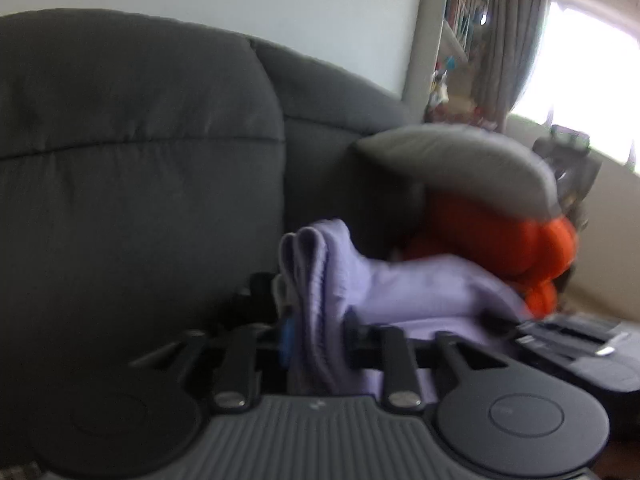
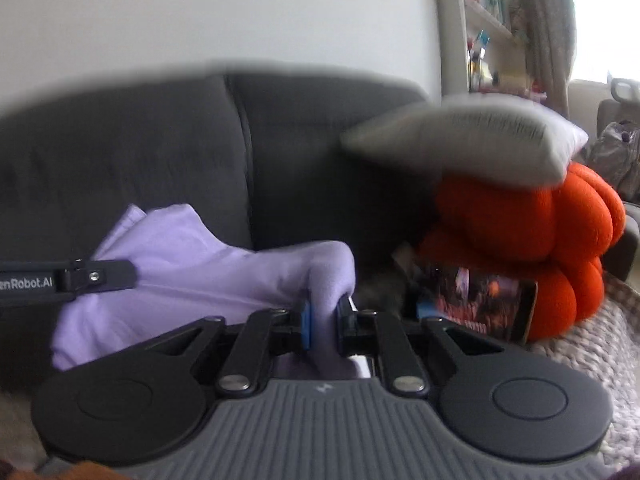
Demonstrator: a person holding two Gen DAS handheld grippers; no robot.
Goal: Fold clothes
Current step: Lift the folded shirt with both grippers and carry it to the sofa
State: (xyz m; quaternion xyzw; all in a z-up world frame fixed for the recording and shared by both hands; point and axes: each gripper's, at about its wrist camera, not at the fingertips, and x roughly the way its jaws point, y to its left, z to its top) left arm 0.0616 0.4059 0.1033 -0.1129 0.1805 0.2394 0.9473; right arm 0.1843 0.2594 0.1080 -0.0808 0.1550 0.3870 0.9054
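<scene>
Holding the purple cloth (image 2: 192,264) pinched tight in my left hand-held gripper (image 1: 316,332) and right hand-held gripper (image 2: 324,320), I think I must next lay it flat on the sofa (image 1: 140,160).

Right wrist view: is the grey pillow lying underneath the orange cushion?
No, the grey pillow rests on top of the orange cushion, which sits below it against the dark sofa.

Both wrist views look low and close along their fingers toward the sofa (image 1: 140,160) back. They share the lilac cloth (image 2: 180,256), grey pillow (image 2: 472,140) and orange cushion (image 1: 500,240).
</scene>
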